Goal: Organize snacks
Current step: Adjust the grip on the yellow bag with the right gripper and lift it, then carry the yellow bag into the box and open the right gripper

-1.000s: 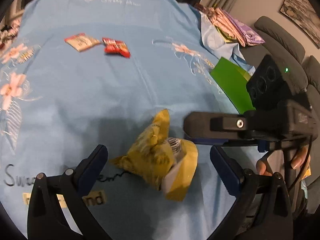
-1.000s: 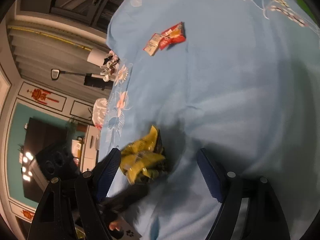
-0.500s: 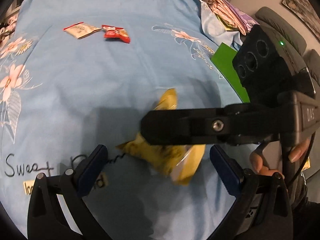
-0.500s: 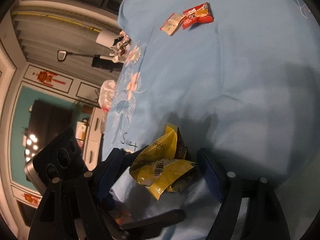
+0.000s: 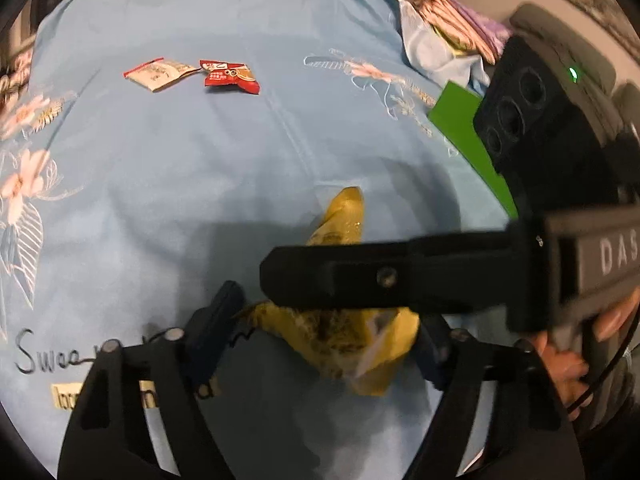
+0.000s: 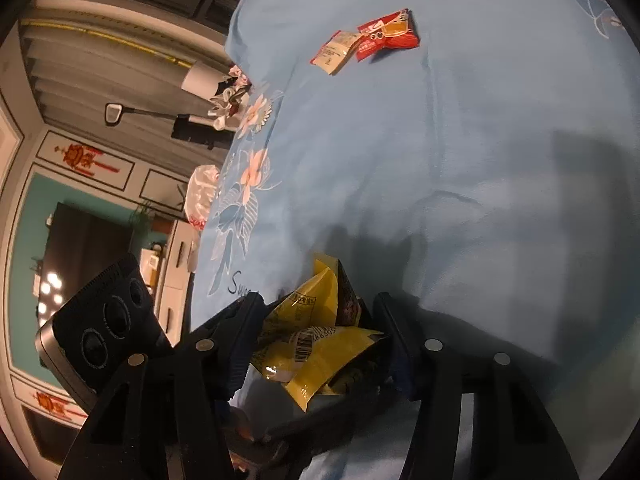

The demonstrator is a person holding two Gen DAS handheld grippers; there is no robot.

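Yellow snack packet (image 5: 344, 340) sits low on the blue cloth (image 5: 200, 168), pinched between both claws: your left gripper (image 5: 320, 336) and right gripper (image 6: 316, 344) each clench it, long axis pointing away from you.

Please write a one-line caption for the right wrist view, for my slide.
Right gripper fingers closing around a crumpled yellow snack bag on the blue floral cloth.
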